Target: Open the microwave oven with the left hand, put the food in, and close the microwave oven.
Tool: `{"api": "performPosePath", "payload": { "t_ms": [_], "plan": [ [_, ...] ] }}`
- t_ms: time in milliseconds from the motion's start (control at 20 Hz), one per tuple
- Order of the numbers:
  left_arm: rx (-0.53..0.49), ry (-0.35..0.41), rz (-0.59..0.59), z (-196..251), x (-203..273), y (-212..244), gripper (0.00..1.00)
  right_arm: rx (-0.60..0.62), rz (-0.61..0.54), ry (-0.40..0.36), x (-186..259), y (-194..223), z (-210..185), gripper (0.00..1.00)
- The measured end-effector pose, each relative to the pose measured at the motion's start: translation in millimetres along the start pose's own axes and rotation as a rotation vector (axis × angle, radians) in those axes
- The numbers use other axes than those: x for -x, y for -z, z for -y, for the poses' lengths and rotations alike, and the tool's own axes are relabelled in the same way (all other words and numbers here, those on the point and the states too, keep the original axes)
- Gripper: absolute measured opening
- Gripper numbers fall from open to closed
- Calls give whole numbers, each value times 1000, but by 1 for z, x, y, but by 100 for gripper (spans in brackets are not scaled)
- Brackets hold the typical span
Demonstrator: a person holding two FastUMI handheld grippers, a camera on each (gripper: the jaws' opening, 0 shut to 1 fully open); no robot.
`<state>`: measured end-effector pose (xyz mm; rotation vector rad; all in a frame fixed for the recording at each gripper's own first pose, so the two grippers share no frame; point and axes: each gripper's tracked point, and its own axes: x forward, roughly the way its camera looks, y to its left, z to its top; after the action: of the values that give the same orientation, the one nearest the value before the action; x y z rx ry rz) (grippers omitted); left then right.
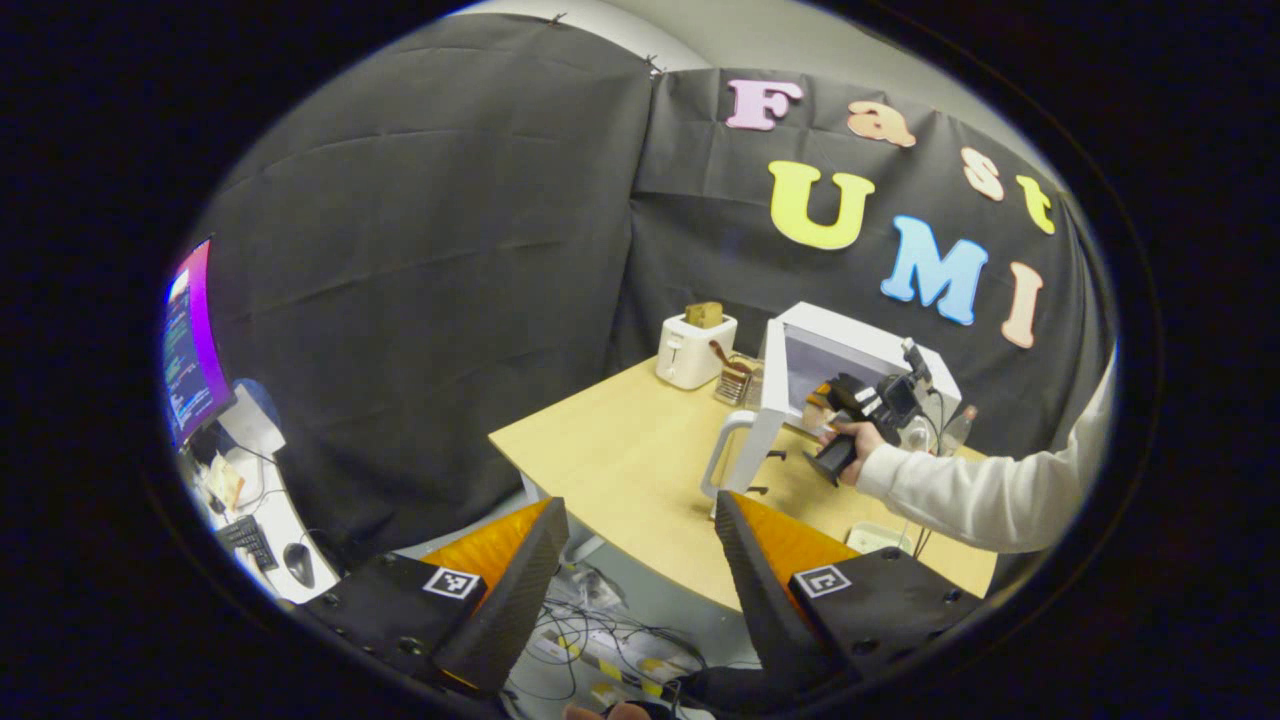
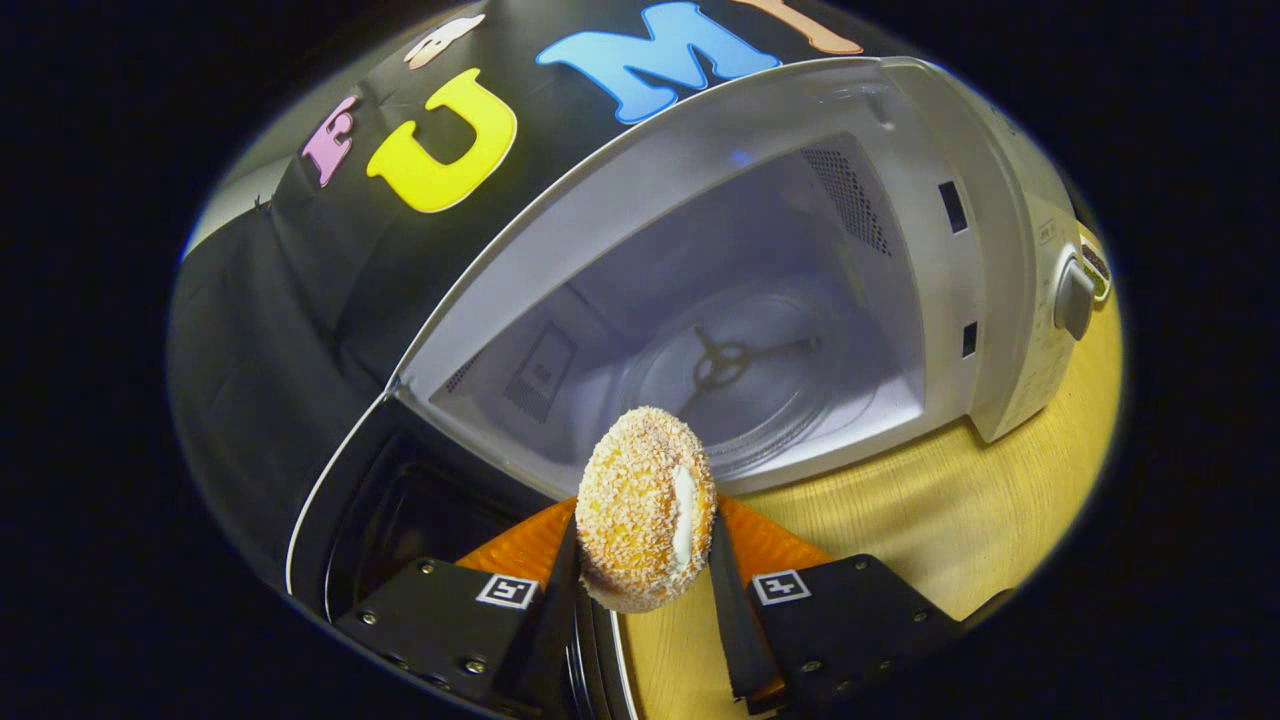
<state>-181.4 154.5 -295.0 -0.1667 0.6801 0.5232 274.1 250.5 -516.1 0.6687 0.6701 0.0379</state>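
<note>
Golden and crumb-coated, the bun [image 2: 645,505] with its pale cream seam sits clamped between both fingers of my right hand-held gripper [image 2: 645,560], which is grasping it just in front of the microwave oven [image 2: 1000,300]. I see the bun held above the tabletop [image 2: 930,520], near the lip of the open cavity and not yet inside. The glass turntable [image 2: 740,380] lies bare on the cavity floor. The oven door [image 2: 400,520] is swung wide to the left of the opening, its dark window facing me in the right gripper view.

My left hand-held gripper [image 1: 640,560] is released, fingers spread well apart with nothing between them, and it hangs off the near edge of the tabletop, well apart from the oven. In the left gripper view I can see the other gripper farther off, held by a hand [image 1: 850,445] in a pale sleeve [image 1: 985,490] at the oven's opening, beside the door's white handle [image 1: 722,455]. A white toaster [image 1: 695,350] with a slice of bread [image 1: 704,314] in it stands behind on the tabletop. A monitor [image 1: 190,340], a keyboard [image 1: 245,540] and a mouse [image 1: 298,563] sit on a desk at far left.
</note>
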Motion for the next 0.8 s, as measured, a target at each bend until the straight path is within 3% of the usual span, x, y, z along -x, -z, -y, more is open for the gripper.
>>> {"api": "performPosePath", "payload": {
  "t_ms": [200, 450, 650, 750, 800],
  "plan": [
    [-22, -16, -29, 5, -1, -2, 96, -60, 104, 6, -27, -18, 0, 63],
    [-24, -38, -58, 6, -1, 0, 98, -108, 247, 92, -57, -40, 15, 63],
    [-28, -52, -88, 3, 0, 8, 96, -132, 287, 170, -76, -35, 33, 68],
    [-31, -59, -100, -1, -2, 13, 100, -102, 292, 127, -82, -32, 23, 71],
    [-27, -60, -99, -1, -3, 11, 96, -94, 299, 105, -84, -32, 19, 74]
  ]
}}
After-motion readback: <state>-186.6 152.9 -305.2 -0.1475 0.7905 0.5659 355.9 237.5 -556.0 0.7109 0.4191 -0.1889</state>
